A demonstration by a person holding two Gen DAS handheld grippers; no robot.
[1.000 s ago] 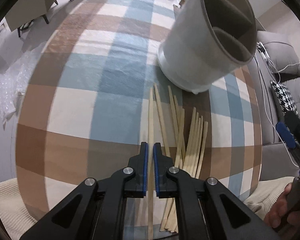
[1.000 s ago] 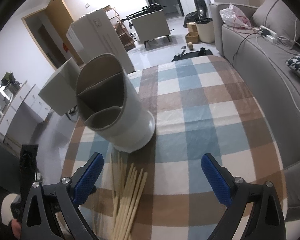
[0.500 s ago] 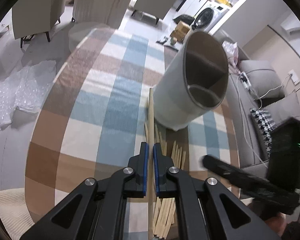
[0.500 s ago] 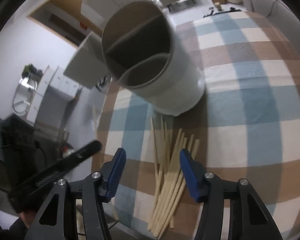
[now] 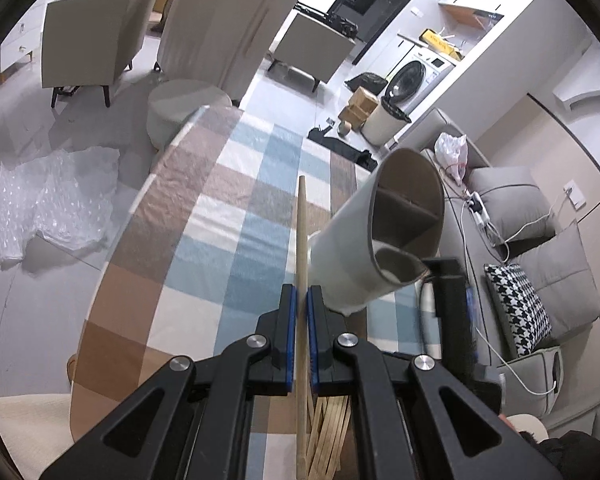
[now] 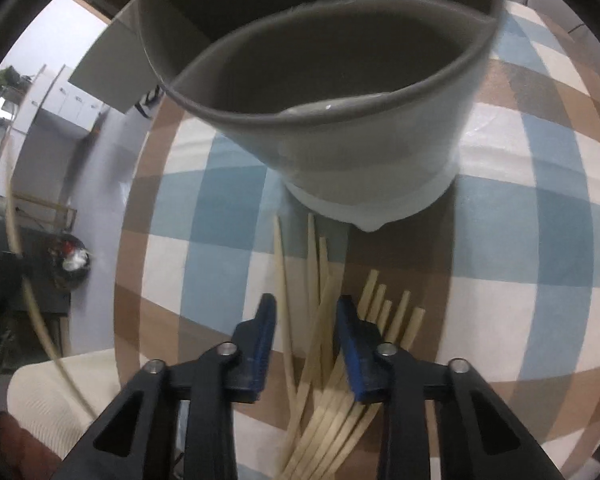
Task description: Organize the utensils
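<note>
The left gripper [image 5: 299, 320] clamps one chopstick [image 5: 301, 240], its long axis pointing away toward the holder [image 5: 364, 248]. The right gripper [image 6: 306, 320], fingers closing, straddles loose chopsticks [image 6: 324, 380] on the desk [image 6: 520, 240], not yet pinching.

Pale wooden chopsticks [image 6: 324, 364] lay fanned on the checked cloth just before a grey, divided utensil holder [image 6: 340, 120] standing upright.

The table [image 5: 204, 216] lies bare left of the holder [image 5: 364, 240], giving open passage there. The holder stands just behind the chopsticks [image 6: 324, 352], blocking the far side. The right hand-held gripper [image 6: 306, 320] straddles several sticks.
</note>
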